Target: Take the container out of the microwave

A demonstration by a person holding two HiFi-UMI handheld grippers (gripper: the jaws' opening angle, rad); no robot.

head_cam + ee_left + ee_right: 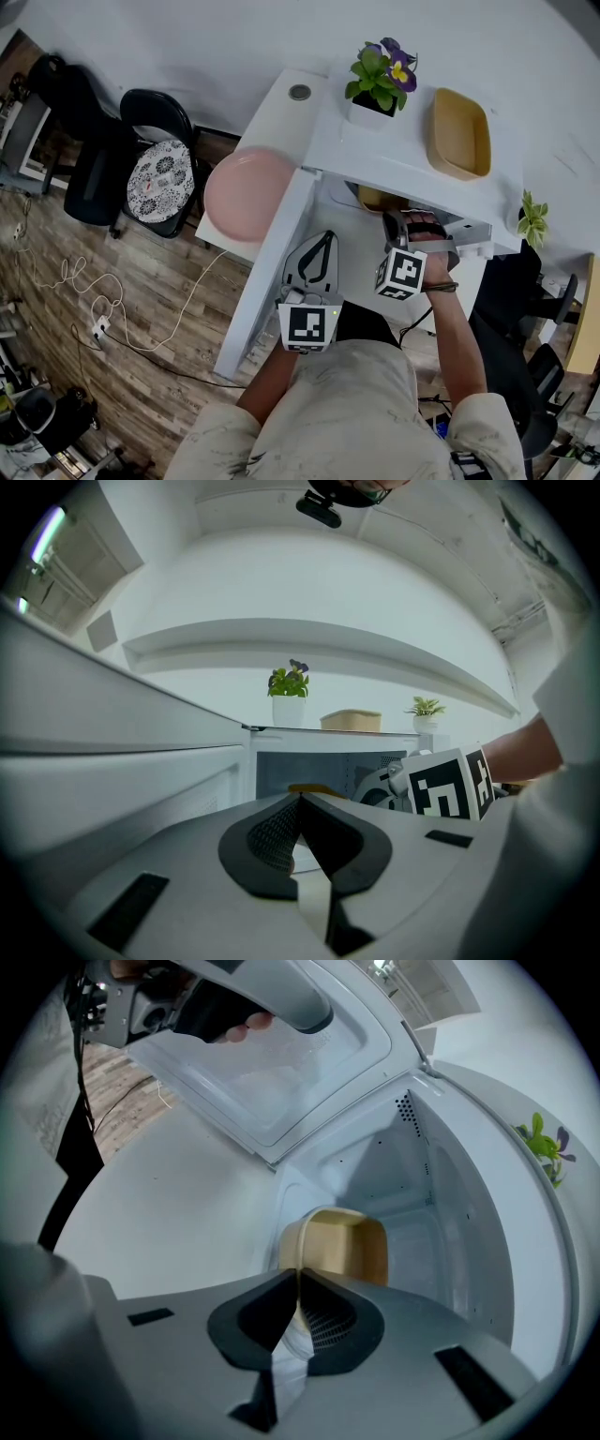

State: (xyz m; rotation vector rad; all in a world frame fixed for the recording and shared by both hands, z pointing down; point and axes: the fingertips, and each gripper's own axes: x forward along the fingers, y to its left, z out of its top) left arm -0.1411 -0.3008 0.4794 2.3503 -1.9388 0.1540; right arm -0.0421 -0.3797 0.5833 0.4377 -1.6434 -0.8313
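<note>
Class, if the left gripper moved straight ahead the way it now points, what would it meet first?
Probably the tan container inside the open microwave, though the depth is hard to judge.

no readable text, labels or numbers

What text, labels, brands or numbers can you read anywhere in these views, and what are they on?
No readable text in any view.
Left marker cube: black-and-white square pattern only, no letters or digits.
Right marker cube: same kind of pattern, no letters or digits.
Microwave: no brand or label shows.
Container: plain tan, no print visible.
</note>
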